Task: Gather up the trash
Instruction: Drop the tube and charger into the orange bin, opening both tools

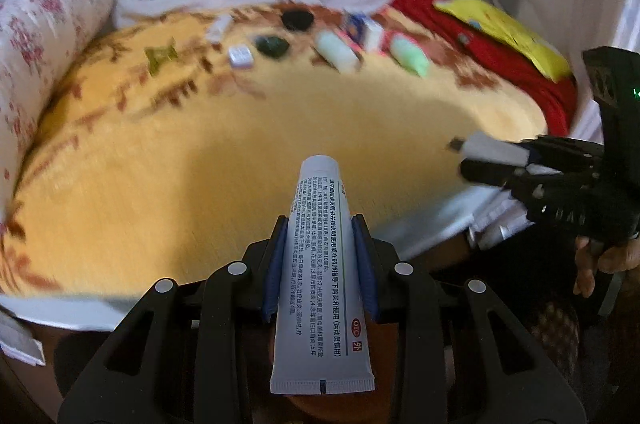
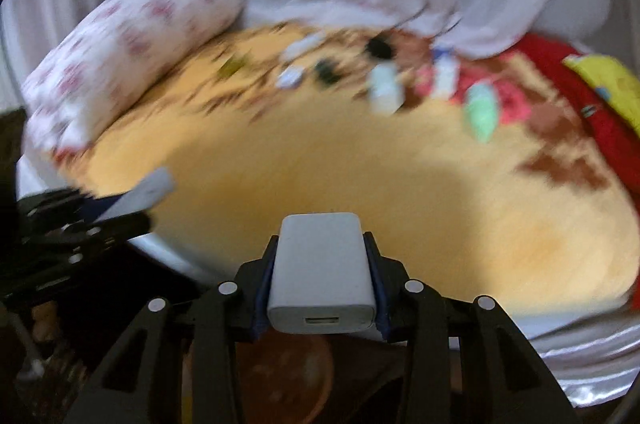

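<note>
Your left hand-held gripper (image 1: 320,236) is clamped on a white ointment tube (image 1: 322,276), blue pads pressing both flat sides. The tube's long axis runs straight along the fingers: crimped end back toward the camera, rounded end pointing out over the near edge of the bed (image 1: 240,152). Your right hand-held gripper (image 2: 322,264) is squeezed onto a white charger block (image 2: 322,272), narrow sides against the pads, USB port facing the camera, long axis along the fingers, far end aimed at the bed's middle. Both loads hang above the bed's near edge. More bits lie in a blurred row near the far edge: two pale green bottles (image 1: 336,50) (image 1: 408,56), a dark lump (image 1: 272,46), a black disc (image 1: 296,18), and a small white packet (image 1: 241,56).
</note>
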Motion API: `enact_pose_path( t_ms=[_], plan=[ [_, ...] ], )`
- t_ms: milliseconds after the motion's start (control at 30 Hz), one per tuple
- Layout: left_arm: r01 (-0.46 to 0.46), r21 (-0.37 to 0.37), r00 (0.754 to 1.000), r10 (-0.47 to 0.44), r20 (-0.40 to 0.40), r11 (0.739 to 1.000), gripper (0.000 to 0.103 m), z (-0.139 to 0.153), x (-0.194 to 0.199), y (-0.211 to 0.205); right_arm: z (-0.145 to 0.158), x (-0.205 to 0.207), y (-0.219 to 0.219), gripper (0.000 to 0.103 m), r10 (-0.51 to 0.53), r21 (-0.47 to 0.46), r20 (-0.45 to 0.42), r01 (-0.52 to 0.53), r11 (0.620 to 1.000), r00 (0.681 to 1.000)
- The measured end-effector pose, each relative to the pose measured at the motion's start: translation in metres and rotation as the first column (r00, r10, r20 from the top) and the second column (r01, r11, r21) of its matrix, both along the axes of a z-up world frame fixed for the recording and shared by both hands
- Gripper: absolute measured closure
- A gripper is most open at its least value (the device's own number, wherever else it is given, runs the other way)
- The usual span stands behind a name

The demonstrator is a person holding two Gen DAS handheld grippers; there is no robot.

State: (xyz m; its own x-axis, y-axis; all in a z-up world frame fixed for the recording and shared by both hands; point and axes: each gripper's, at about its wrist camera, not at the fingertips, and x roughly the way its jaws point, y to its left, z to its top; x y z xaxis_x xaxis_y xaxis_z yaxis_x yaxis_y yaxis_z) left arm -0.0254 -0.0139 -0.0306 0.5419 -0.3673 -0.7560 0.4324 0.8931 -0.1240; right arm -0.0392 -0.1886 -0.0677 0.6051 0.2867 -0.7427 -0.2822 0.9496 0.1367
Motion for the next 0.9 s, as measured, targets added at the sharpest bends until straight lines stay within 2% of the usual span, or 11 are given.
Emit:
enact_pose_path(
  t_ms=[200,433,467,500,533,567,633,833,900],
  plan=[
    [0.076,0.049,0.989,-0.07,-0.13,0.996,0.072,-0.035,-0.03,-0.005,-0.048,-0.024,0.028,0.063,0.086,-0.005,-0.157,-0.088,0.996,0.984],
    [0.125,0.085,0.962,-0.1,-0.253,0.989,0.071,-0.067,-0.045,-0.001,-0.075,-0.032,0.049,0.063,0.152,-0.019,-0.254,-0.162,0.987,0.955],
    [0.134,0.094,0.959,-0.105,-0.264,0.987,0.071,-0.069,-0.047,-0.002,-0.075,-0.032,0.05,0.055,0.161,-0.025,-0.261,-0.174,0.984,0.952],
    [0.132,0.097,0.959,-0.103,-0.266,0.986,0.068,-0.07,-0.048,-0.001,-0.073,-0.033,0.052,0.045,0.157,-0.039,-0.255,-0.173,0.984,0.954],
    [0.132,0.105,0.958,-0.1,-0.269,0.986,0.057,-0.07,-0.049,-0.001,-0.072,-0.034,0.052,0.024,0.151,-0.052,-0.246,-0.168,0.984,0.957],
    [0.127,0.121,0.96,-0.092,-0.265,0.985,0.051,-0.069,-0.049,-0.001,-0.069,-0.034,0.052,0.018,0.146,-0.065,-0.229,-0.164,0.984,0.963],
    [0.108,0.138,0.968,-0.072,-0.24,0.985,0.036,-0.066,-0.05,0.001,-0.063,-0.034,0.049,0.018,0.134,-0.079,-0.201,-0.152,0.985,0.97],
    [0.047,0.107,0.982,-0.026,-0.185,0.993,0.033,-0.048,-0.035,0.011,-0.041,-0.022,0.019,0.018,0.064,-0.056,-0.116,-0.071,0.996,0.991],
    [0.016,0.085,0.99,-0.004,-0.141,0.996,0.033,-0.033,-0.024,0.014,-0.031,-0.016,0.011,0.017,0.043,-0.04,-0.079,-0.046,0.998,0.996]
  ],
)
